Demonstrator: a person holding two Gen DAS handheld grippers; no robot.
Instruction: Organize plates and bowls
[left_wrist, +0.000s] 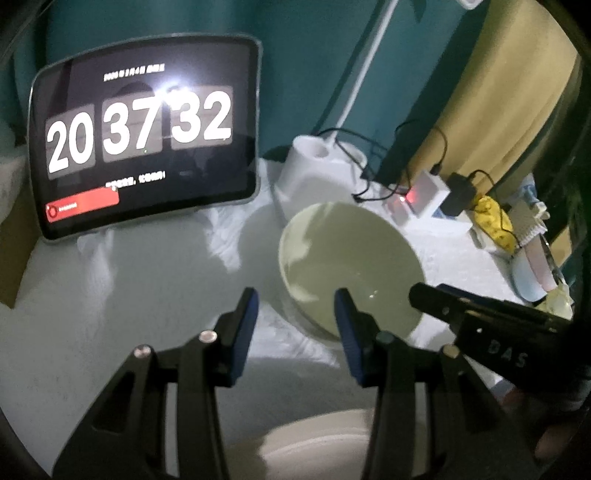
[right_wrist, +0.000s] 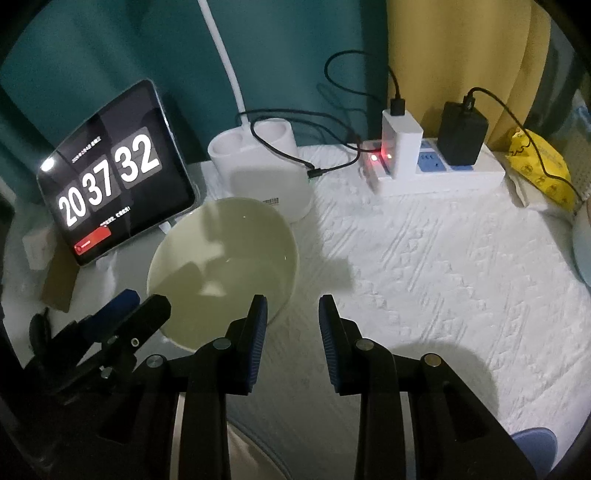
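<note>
Both fingers (right_wrist: 258, 321) parted, holding nothing.

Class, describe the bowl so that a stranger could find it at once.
Start at the tablet showing big clock digits. Just right of it stands a white lamp base. The bowl sits in front of both on the white cloth: round, cream, empty, the only open dish there.

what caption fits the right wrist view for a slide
Open right tongs above white quilted cloth, beside a round pale-green bowl and a tablet clock.

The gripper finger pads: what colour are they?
Blue, on black fingers; clearest in the right wrist view.
</note>
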